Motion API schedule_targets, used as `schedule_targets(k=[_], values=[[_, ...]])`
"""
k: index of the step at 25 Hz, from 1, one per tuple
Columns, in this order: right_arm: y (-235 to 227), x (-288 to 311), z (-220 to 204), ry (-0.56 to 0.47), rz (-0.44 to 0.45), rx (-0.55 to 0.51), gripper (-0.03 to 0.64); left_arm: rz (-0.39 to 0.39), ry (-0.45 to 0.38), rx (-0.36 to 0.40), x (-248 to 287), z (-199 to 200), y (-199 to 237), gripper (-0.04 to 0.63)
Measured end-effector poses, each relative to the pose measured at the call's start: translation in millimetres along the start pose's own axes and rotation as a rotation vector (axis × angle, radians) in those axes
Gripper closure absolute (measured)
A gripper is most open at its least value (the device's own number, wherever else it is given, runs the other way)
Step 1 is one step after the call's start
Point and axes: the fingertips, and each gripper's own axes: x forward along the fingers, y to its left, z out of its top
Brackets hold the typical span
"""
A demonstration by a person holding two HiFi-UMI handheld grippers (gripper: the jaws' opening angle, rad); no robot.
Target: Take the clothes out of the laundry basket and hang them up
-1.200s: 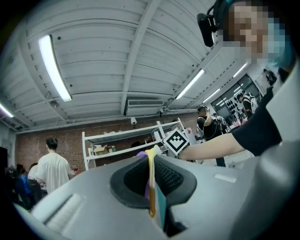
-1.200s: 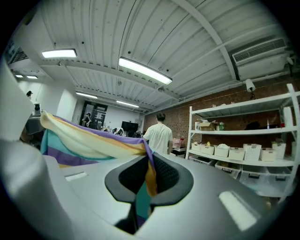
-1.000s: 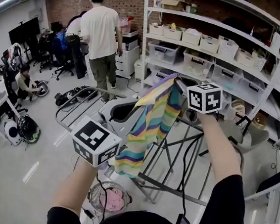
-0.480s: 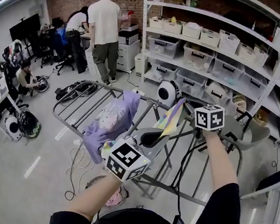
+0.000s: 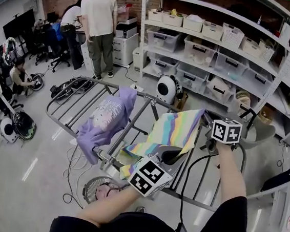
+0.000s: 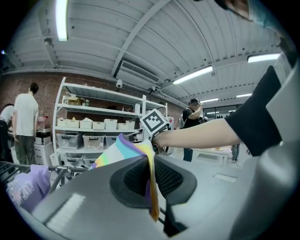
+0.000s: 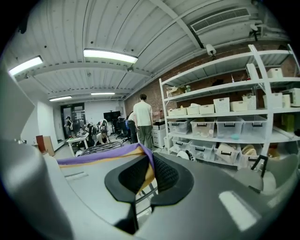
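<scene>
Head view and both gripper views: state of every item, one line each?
Left gripper, shut on the striped cloth.
Right gripper, shut on the striped cloth.
Striped cloth, stretched between both grippers above the drying rack.
Purple shirt, draped over a rail of the drying rack.
Drying rack, unfolded and standing on the floor.

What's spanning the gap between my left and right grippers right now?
The striped cloth, stretched from the left gripper to the right gripper over the drying rack; the head view shows it.
</scene>
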Motion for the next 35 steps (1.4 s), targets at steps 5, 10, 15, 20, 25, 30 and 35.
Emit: schedule_targets(k=[5, 10, 15, 20, 25, 30, 35], values=[[-3, 11, -49, 0.084, -0.015, 0.017, 0.588, 0.031, 0.141, 0.050, 4, -49, -1, 0.583], [10, 24, -101, 0.191, 0.018, -0.015, 0.588, -0.003, 0.292, 0.032, -6, -100, -9, 0.583], [15, 21, -150, 0.308, 0.037, -0.111, 0.581, -0.072, 0.380, -0.005, -8, -134, -30, 0.583], [0, 8, -169, 0.373, -0.025, -0.145, 0.569, -0.156, 0.398, 0.000, 2, -151, -55, 0.577], [-20, -12, -167, 0.409, -0.081, -0.162, 0.517, -0.188, 0.397, 0.007, 3, -157, -63, 0.503], [-29, -30, -167, 0.450, -0.096, -0.205, 0.443, -0.130, 0.367, -0.002, -1, -153, -45, 0.503], [-61, -58, -162, 0.547, -0.185, -0.310, 0.437, -0.056, 0.333, -0.007, -8, -144, -20, 0.503]])
